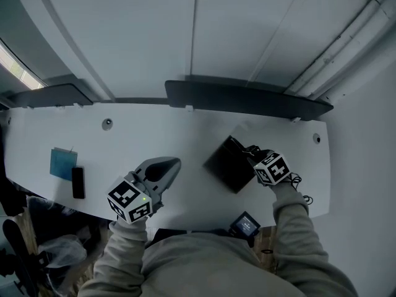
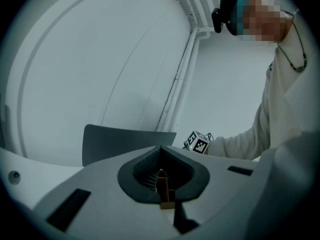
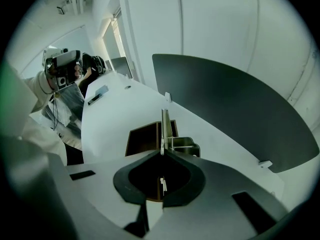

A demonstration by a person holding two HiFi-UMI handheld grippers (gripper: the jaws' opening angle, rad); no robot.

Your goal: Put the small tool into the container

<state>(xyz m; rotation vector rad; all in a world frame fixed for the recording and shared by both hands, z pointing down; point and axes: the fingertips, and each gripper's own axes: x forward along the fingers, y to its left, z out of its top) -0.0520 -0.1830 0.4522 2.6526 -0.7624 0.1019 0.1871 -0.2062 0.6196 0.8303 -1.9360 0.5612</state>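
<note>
A: How far along is this?
B: Not finished, I'd judge. The right gripper (image 3: 161,153) has its jaws pressed shut on the thin metal strip of the small tool (image 3: 165,126). The tool sticks out past the jaw tips, over the right edge of the container (image 3: 142,139), and does not lie inside it
A: And the other one?
B: The left gripper (image 1: 168,166), near and to the left, has its jaws pressed together on nothing. It is apart from the container
A: What's left, then?
B: Probably lowering the tool into the opening and letting go
A: Anything in the box yet?
B: The dark open box shows only bare floor where I can see it; the gripper covers its right part. Well to the left lie a black bar (image 1: 78,182) and a teal pad (image 1: 64,163), outside any container
</note>
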